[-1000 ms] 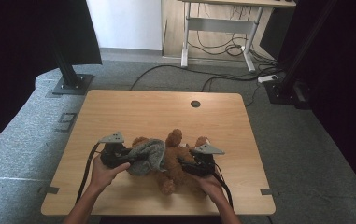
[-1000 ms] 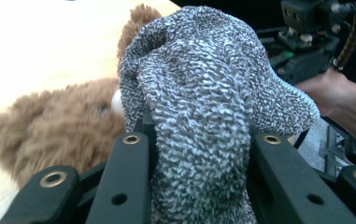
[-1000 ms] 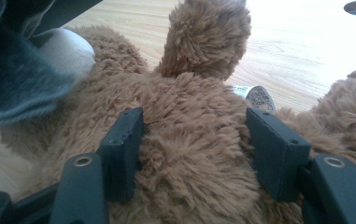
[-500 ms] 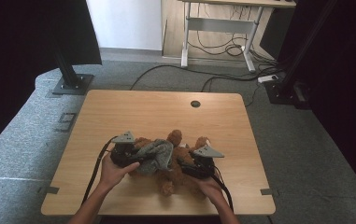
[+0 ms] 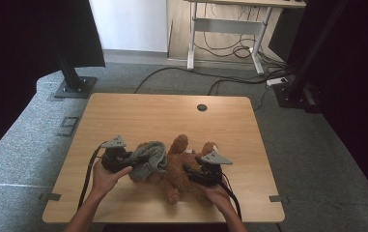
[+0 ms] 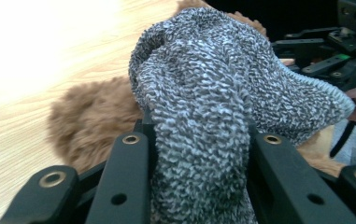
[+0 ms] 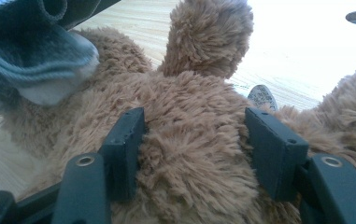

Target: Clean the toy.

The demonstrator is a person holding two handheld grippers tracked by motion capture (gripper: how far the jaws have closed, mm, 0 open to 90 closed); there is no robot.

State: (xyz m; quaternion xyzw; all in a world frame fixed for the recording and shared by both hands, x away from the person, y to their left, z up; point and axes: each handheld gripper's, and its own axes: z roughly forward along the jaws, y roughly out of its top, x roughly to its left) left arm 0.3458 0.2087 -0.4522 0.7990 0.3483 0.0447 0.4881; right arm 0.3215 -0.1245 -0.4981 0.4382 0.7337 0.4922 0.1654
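Left gripper (image 6: 199, 140) clamping grey knit garment (image 6: 222, 88), right gripper (image 7: 194, 140) gripping half-covered teddy bear (image 7: 189, 140)

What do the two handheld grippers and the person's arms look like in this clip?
The left gripper and the right gripper have black bodies, each topped by a grey three-cornered plate, with a black cable trailing back toward the person. Up close, the jaws are flat black bars with brass-ringed screw holes. The forearms are bare, with no sleeves or gloves visible.
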